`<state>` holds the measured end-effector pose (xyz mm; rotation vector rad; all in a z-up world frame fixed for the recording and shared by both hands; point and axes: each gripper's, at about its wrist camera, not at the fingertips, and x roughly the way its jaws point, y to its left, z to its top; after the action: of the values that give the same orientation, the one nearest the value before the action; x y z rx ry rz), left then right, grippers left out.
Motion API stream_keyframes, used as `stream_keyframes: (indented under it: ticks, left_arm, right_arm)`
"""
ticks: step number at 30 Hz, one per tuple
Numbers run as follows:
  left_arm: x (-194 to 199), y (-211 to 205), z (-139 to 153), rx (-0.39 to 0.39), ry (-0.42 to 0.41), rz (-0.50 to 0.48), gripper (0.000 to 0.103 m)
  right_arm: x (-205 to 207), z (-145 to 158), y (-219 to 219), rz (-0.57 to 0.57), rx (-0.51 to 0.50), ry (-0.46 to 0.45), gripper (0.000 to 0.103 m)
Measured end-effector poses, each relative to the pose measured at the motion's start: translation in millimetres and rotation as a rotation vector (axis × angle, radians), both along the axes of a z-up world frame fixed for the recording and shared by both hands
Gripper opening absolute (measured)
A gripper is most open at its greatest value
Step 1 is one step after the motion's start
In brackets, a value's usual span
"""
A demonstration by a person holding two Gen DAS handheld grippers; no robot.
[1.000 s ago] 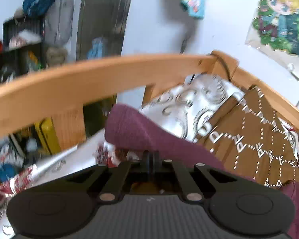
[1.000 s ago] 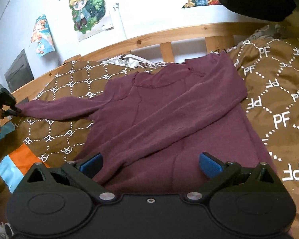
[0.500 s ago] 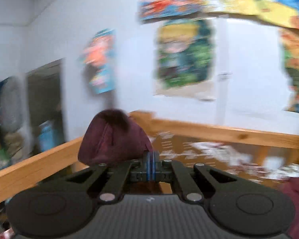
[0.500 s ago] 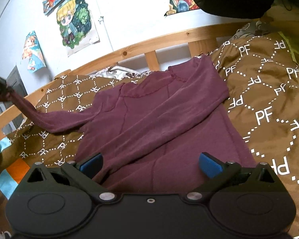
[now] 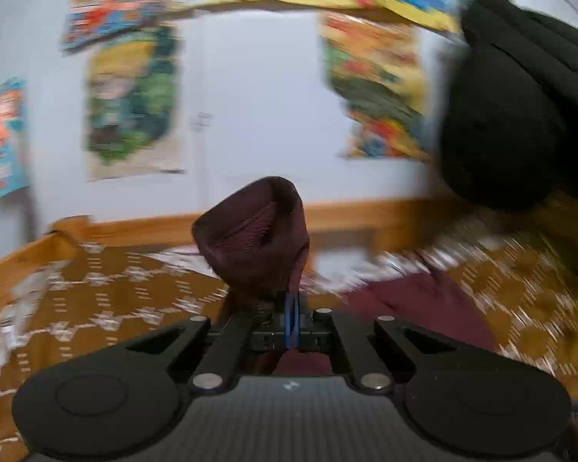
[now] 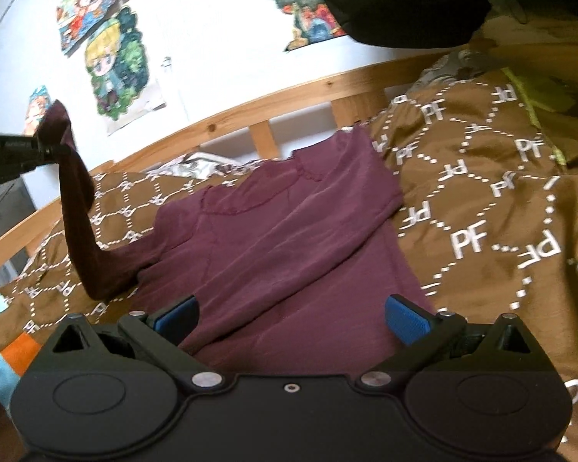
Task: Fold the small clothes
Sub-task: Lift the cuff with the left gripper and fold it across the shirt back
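A maroon long-sleeved top [image 6: 273, 238] lies spread on the brown patterned bedcover [image 6: 481, 200]. Its far right sleeve is folded across the chest. My left gripper [image 5: 291, 323] is shut on the cuff of the other sleeve [image 5: 258, 238], which bunches up above the blue pads. In the right wrist view that same left gripper [image 6: 56, 150] holds the sleeve [image 6: 77, 208] lifted high at the left, above the bed. My right gripper [image 6: 291, 317] hovers open over the top's lower hem, nothing between its blue pads [image 6: 406, 323].
A wooden bed rail [image 6: 273, 96] runs along the far side under a white wall with cartoon posters [image 6: 113, 65]. A dark garment [image 6: 400, 0] hangs at the upper right. An orange and blue patch [image 6: 7, 358] of cloth shows at the near left.
My left gripper has swung from facing the bed's end rail towards the poster wall, carrying the sleeve cuff up and inward. The right gripper drifted slightly and stayed open.
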<state>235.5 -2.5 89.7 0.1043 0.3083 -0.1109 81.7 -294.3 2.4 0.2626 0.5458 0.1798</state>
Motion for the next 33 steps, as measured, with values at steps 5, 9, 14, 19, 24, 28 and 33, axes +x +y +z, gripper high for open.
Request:
stream_keyframes:
  ticks: [5,9,14,19,24,28,33]
  left_arm:
    - [-11,-42,-39,0.1,0.063,-0.145,0.0]
    - [-24,-66,-72,0.135,0.118,-0.199,0.0]
    - [-37,-80,-100,0.174,0.167,-0.225,0.001]
    - [-39,-87,-112,0.184,0.208,-0.223,0.001]
    - [-47,-92,-124,0.193,0.241,-0.246,0.002]
    - [-54,-93,-132,0.2,0.279,-0.256,0.003]
    - [-62,-86,-135,0.192,0.323,-0.28,0.015]
  right_arm:
    - [3,0,-15,-0.059,-0.057,-0.004,0.102]
    - [7,-2,-30,-0.115,-0.043,0.012,0.102]
    - [8,-3,-35,-0.131,-0.046,0.009,0.102]
    - [8,-4,-35,-0.129,-0.044,0.012,0.102]
    - [9,-4,-35,-0.13,-0.043,0.009,0.102]
    - [8,-4,-36,-0.133,-0.039,0.008,0.102]
    - [8,-4,-35,-0.123,-0.037,0.009,0.102]
